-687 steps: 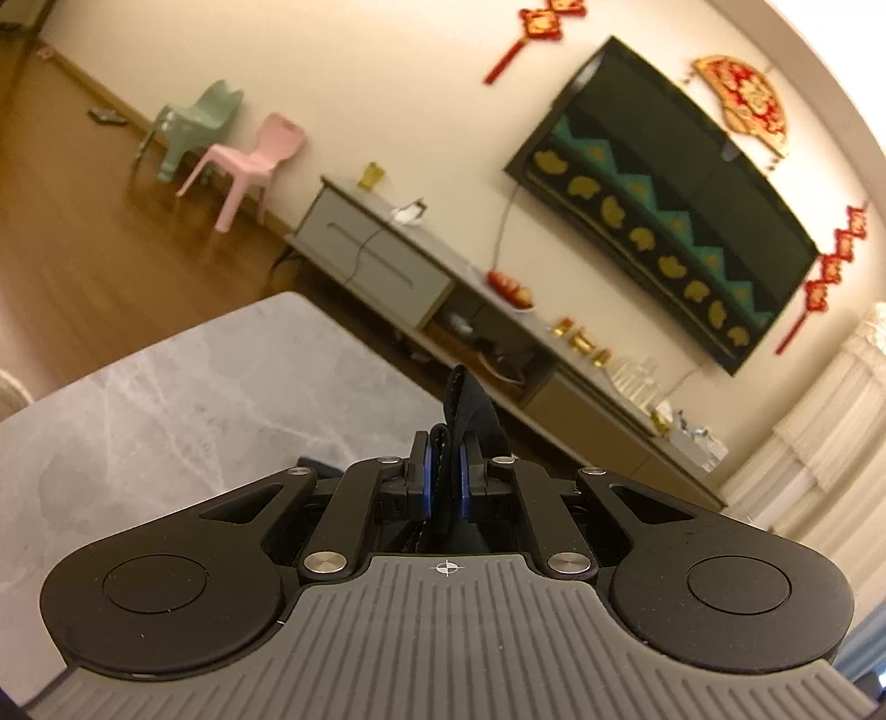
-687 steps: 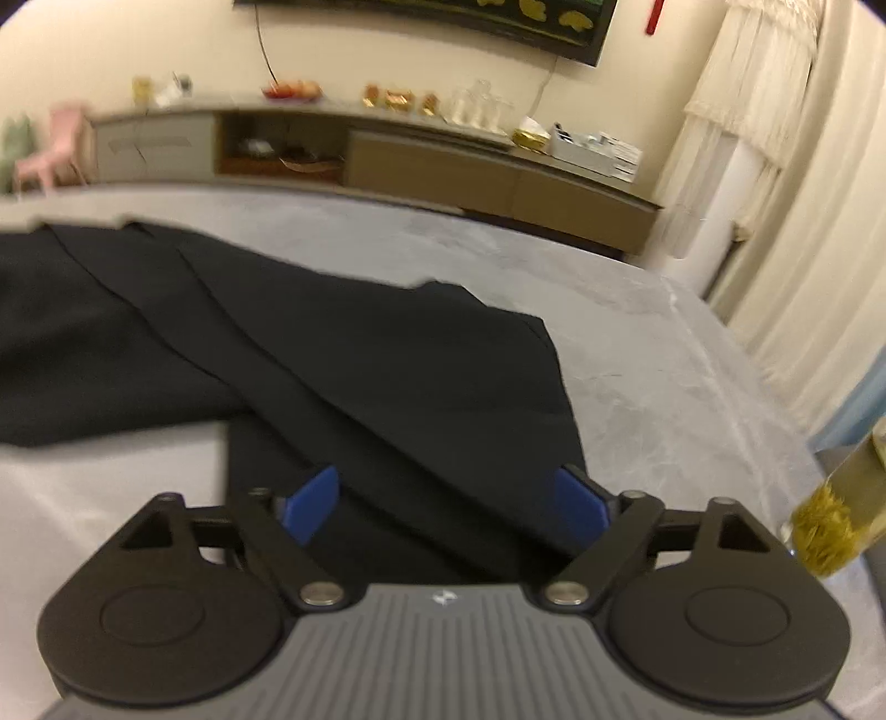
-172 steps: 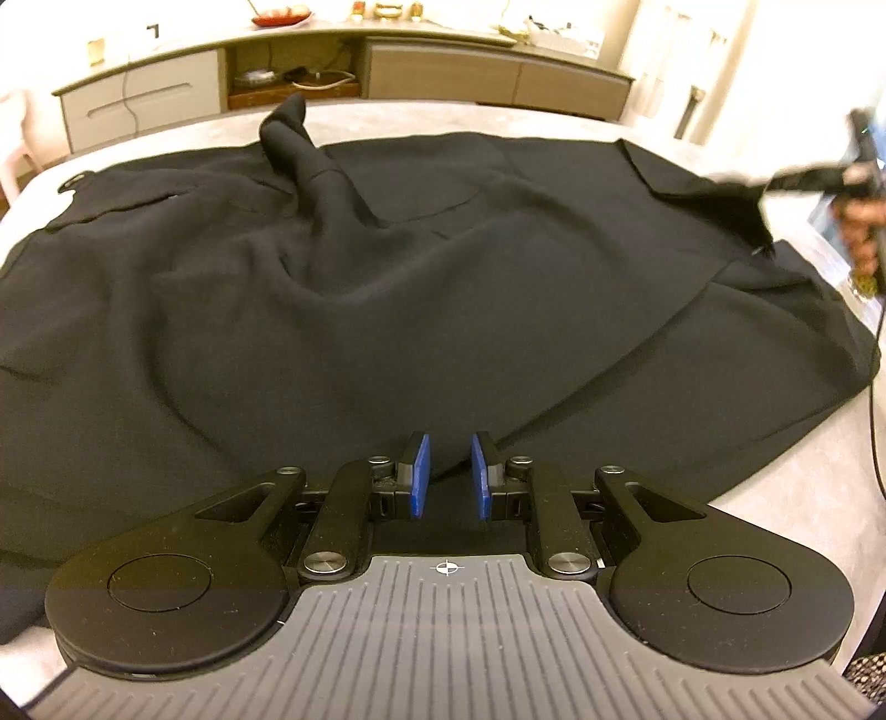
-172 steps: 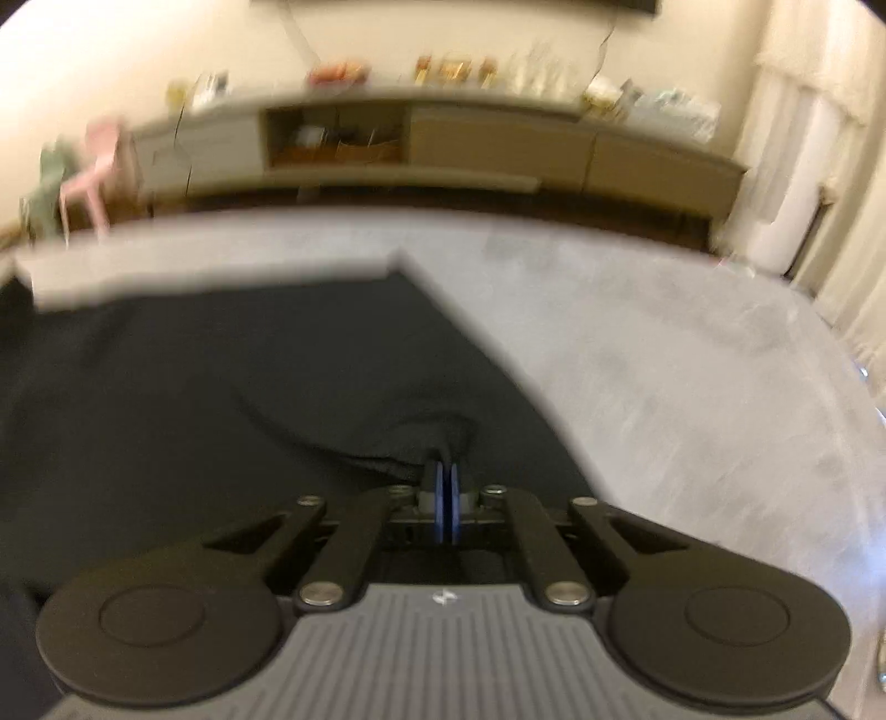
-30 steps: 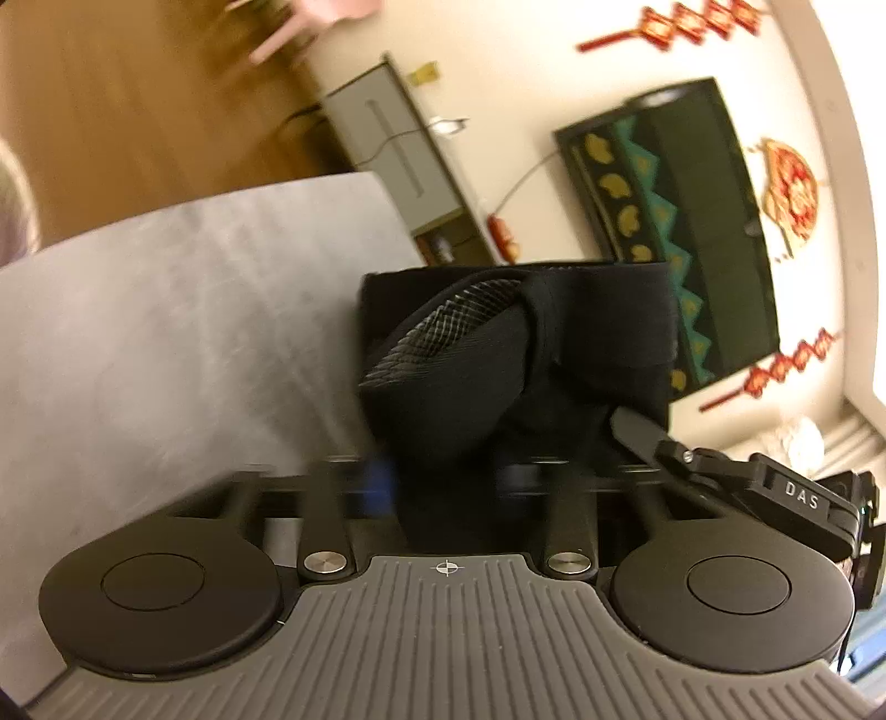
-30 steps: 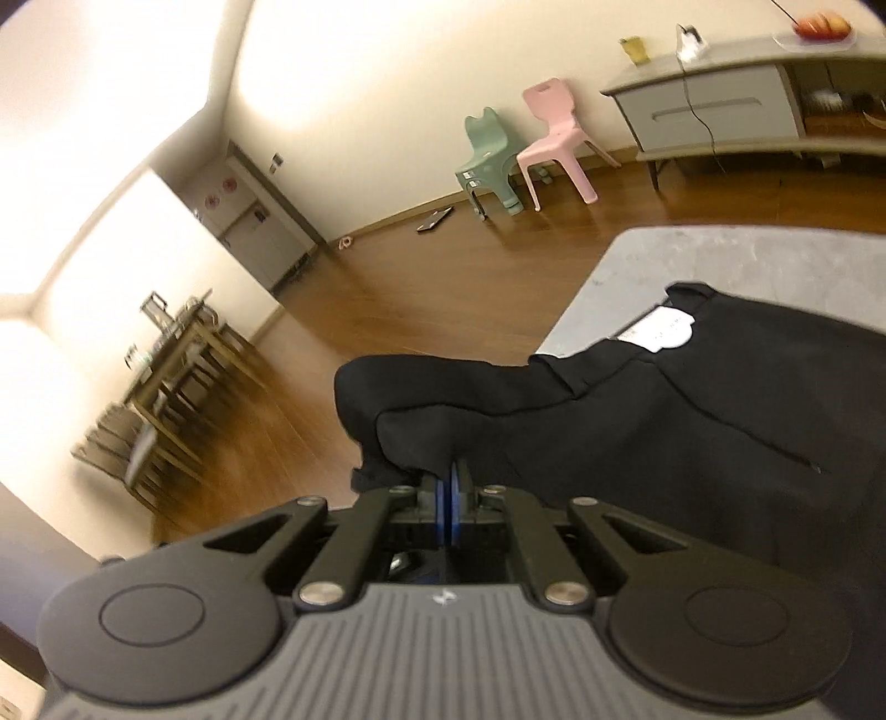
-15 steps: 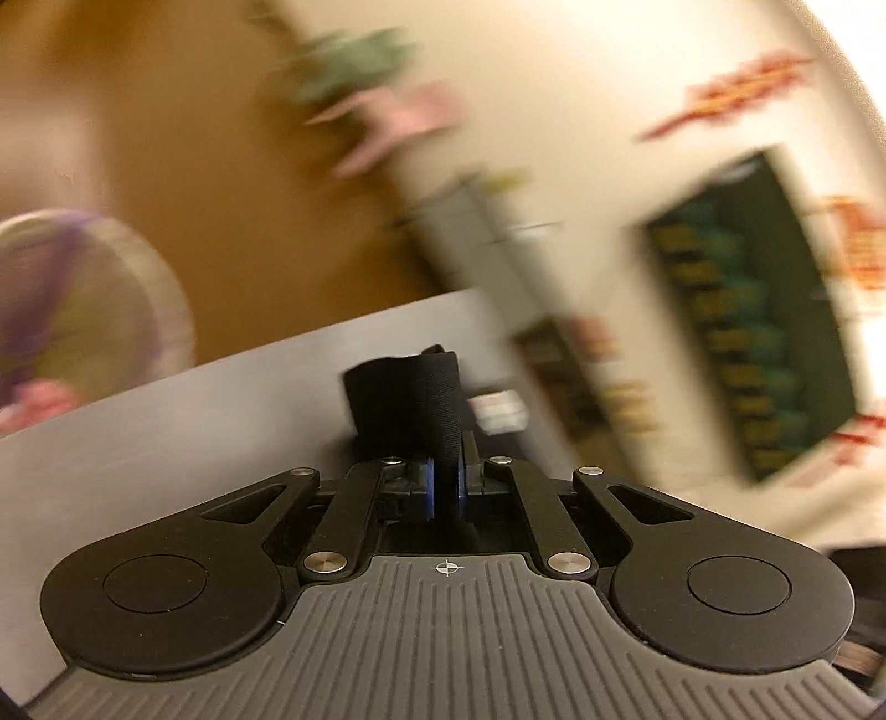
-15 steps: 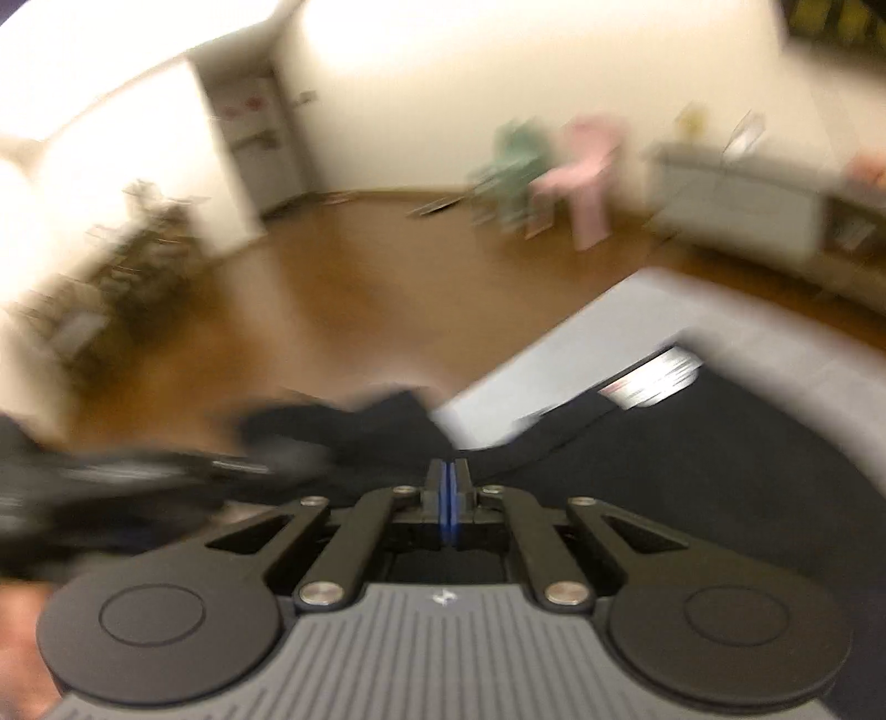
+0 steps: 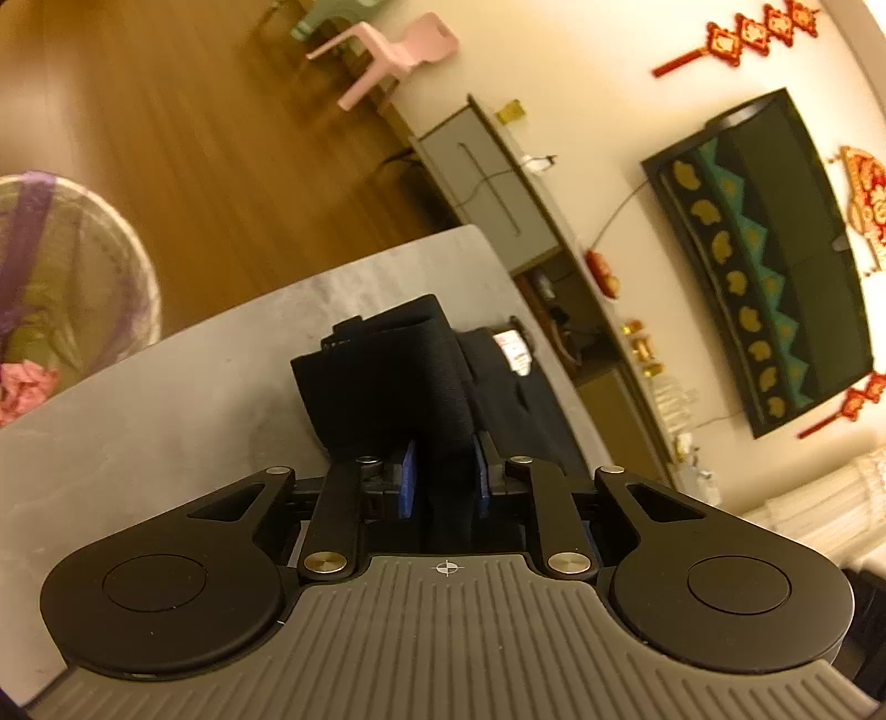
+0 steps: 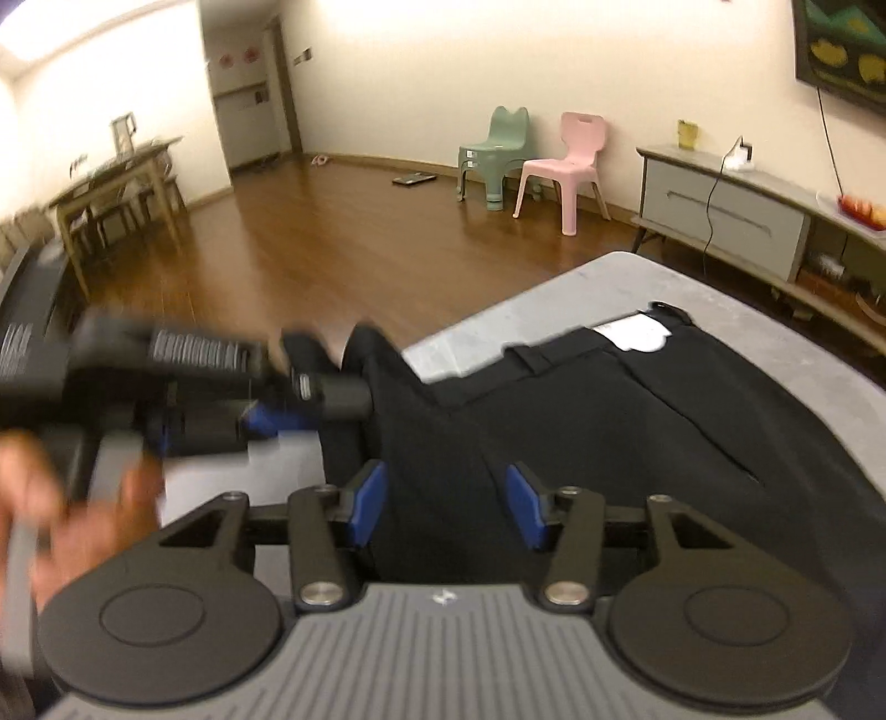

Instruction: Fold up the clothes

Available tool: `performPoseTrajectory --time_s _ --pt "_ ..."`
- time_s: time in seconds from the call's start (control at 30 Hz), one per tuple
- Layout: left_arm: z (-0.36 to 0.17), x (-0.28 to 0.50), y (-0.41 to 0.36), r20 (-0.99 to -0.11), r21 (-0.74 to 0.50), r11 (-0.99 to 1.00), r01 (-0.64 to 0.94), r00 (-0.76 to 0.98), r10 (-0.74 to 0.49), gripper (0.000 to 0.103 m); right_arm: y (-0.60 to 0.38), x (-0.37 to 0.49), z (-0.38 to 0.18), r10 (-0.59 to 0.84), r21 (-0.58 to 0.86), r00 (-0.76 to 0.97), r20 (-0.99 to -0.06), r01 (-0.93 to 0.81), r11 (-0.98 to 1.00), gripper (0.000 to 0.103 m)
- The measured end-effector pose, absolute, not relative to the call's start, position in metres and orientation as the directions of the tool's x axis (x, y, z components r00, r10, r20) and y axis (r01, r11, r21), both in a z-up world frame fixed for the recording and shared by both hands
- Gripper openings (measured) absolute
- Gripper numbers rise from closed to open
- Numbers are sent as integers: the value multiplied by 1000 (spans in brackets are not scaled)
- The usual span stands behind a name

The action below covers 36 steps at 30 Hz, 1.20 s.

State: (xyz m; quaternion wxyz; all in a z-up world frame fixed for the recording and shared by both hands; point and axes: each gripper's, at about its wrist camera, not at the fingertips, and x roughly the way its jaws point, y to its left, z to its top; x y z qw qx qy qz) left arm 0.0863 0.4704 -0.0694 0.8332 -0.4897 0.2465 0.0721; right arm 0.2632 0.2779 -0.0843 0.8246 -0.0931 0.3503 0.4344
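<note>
Warm yellow indoor light fills both fisheye views, which bend the walls and floor toward dark rounded corners. The ceiling (image 10: 83, 22) glares white at upper left, while the left gripper (image 10: 288, 418) and the hand (image 10: 83, 515) holding it smear with motion blur.

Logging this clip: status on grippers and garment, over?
Left gripper part open, fabric fold between its fingers. Right gripper open above black trousers. Trousers folded on grey table, label showing. Nothing in the way.
</note>
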Motion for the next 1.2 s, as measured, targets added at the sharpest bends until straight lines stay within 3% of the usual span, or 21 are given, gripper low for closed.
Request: performPoseTrajectory --time_s 0.2,0.4,0.57,0.6,0.63,0.7,0.8,0.93,1.0,1.07,1.13,1.2 --pt "-78 65 487 -476 -813 417 -407 877 -72 13 328 282 -94 672 203 306 -674 -798 567 49" --pt "-89 66 495 -482 -830 365 -422 871 -91 13 323 321 -110 669 310 330 -665 -694 650 50" --pt "-88 70 494 -484 -827 379 -416 870 -100 14 346 313 -127 658 224 295 -693 -779 586 49" --pt "-87 71 493 -486 -824 384 -416 868 -102 15 351 311 -129 655 209 292 -697 -791 575 47" --pt "-87 72 492 -482 -826 386 -411 869 -108 16 356 309 -131 648 190 291 -704 -803 566 28" --pt "-86 75 490 -476 -829 391 -400 871 -119 17 367 305 -135 598 104 314 -738 -822 560 1" --pt "-85 73 491 -477 -827 389 -405 872 -107 22 366 302 -136 538 -13 408 -737 -805 593 0" --pt "-85 70 494 -459 -841 367 -397 884 -95 28 350 311 -126 551 19 451 -702 -762 648 0" --pt "-88 69 497 -456 -850 337 -404 886 -89 29 351 310 -124 577 53 417 -702 -778 626 1" --pt "-91 67 500 -453 -859 307 -410 888 -83 29 351 309 -122 602 86 383 -701 -792 604 15" --pt "-96 62 504 -445 -871 260 -417 894 -57 29 352 308 -120 626 119 348 -698 -806 580 51" --pt "-100 54 509 -428 -888 196 -416 904 -21 30 353 307 -118 649 152 312 -694 -817 556 51"
